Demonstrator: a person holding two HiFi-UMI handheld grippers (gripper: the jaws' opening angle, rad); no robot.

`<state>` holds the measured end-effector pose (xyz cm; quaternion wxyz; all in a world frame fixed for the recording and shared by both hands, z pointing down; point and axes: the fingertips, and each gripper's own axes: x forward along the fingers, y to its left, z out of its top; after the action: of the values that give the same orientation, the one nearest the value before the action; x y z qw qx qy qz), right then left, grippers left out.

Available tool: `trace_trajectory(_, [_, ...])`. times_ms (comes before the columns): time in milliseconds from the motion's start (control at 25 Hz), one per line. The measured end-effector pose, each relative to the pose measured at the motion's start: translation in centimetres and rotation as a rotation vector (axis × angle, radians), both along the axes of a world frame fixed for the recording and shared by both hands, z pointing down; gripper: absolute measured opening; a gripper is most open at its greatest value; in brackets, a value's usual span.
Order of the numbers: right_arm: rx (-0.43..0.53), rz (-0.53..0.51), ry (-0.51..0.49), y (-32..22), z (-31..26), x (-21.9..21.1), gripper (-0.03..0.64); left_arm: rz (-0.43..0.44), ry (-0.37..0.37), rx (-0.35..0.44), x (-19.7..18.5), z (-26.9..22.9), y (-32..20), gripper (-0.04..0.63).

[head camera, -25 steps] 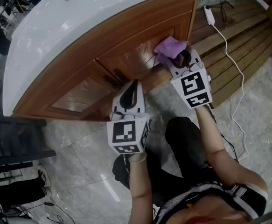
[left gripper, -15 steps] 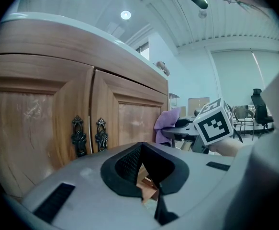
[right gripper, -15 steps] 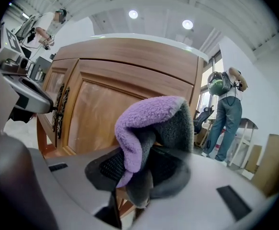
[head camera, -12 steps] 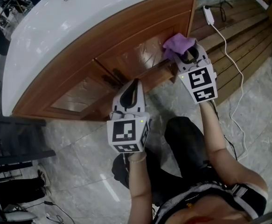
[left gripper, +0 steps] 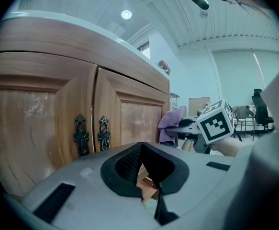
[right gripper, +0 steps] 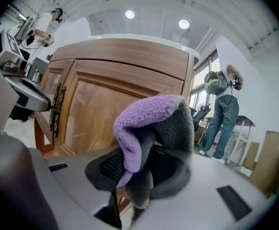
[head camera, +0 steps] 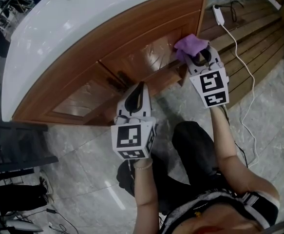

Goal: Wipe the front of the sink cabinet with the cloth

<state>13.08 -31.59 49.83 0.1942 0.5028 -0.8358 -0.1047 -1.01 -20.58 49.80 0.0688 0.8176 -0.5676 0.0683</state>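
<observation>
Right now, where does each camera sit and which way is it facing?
Head view: on the person's head, looking steeply down at the cabinet front; both forearms, left gripper and right gripper show.
Left gripper view: on the left gripper, facing the door handles; its own jaws show, nothing between them.
Right gripper view: on the right gripper, facing the cabinet front; its jaws clamp the cloth.
Shared: head view and left gripper view both show the right gripper holding the cloth.

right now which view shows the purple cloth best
The right gripper view: the purple cloth fills its centre, bunched and pinched between the fingers. The head view shows it small at the cabinet front; the left gripper view gives only a distant side glimpse.
</observation>
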Motion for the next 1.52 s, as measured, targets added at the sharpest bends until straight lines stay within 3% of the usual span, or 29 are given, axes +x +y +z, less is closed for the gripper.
trace_trajectory(720, [0.001, -0.01, 0.007, 1.0, 0.4, -0.7, 0.169, -0.035, 0.006, -0.008, -0.8, 0.0, 0.8, 0.0])
trace_trajectory(1240, [-0.106, -0.336, -0.043, 8.5, 3.9, -12.0, 0.169, -0.109, 0.047, 0.007, -3.7, -0.7, 1.3, 0.0])
trace_trajectory(1520, [-0.17, -0.373, -0.005, 9.3, 7.4, -14.5, 0.169, -0.105, 0.049, 0.005, -4.1, -0.7, 1.7, 0.0])
